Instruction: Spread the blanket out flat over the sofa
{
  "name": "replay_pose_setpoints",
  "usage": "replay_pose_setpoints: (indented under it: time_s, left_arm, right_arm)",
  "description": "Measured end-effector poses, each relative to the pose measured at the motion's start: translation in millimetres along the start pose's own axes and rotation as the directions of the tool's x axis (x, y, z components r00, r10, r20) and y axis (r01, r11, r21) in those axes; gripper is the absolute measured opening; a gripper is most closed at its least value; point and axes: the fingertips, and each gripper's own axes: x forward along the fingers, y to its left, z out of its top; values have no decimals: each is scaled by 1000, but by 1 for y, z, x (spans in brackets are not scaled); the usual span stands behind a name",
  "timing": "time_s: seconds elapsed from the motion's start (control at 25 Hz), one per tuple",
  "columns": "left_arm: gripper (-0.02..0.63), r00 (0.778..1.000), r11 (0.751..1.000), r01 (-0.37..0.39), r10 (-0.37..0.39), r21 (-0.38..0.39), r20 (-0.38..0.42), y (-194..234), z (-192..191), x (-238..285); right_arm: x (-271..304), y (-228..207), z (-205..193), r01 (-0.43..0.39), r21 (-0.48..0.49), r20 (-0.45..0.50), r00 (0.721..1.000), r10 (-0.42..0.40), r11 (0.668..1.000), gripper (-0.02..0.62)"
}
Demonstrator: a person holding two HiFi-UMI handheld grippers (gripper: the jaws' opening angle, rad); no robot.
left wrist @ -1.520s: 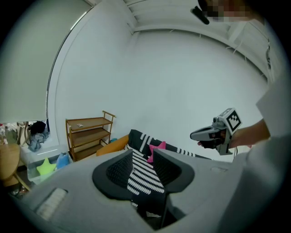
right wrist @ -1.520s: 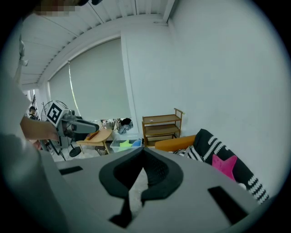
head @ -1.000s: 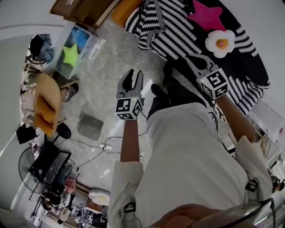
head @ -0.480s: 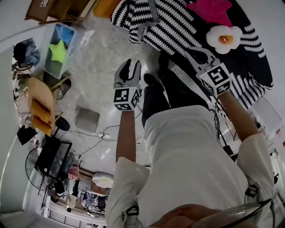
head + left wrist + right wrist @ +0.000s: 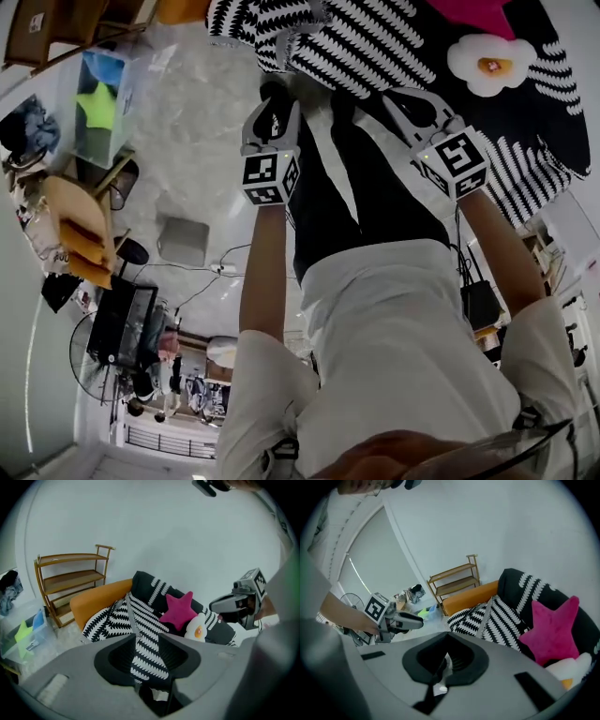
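The blanket [image 5: 375, 47] lies bunched over the sofa [image 5: 96, 603], its striped, grey-bound edge hanging down the front and the orange arm bare. A star cushion [image 5: 178, 611] and an egg cushion [image 5: 489, 66] sit on it toward the other end. The left claw [image 5: 274, 114] hangs just before that edge, its jaws wide and just opened further, with the fold showing through the gap but not pinched. The right claw [image 5: 412, 101], also apart and empty, is near the egg cushion, and bare floor [image 5: 197, 141] runs left to the plastic box [image 5: 98, 108] and wooden shelf [image 5: 70, 578].
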Motion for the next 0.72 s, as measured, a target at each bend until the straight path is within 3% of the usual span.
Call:
replay_pose_setpoints:
  time_s: [0.44, 0.72]
  left_arm:
    - [161, 992, 999, 6, -11, -38, -129, 54, -80, 92]
    - [164, 981, 999, 29, -31, -16, -190, 84, -125, 145]
  right_arm:
    - [81, -12, -72, 57, 177, -44, 998, -50, 983, 3]
    - [138, -11, -100, 54, 240, -34, 998, -47, 969, 3]
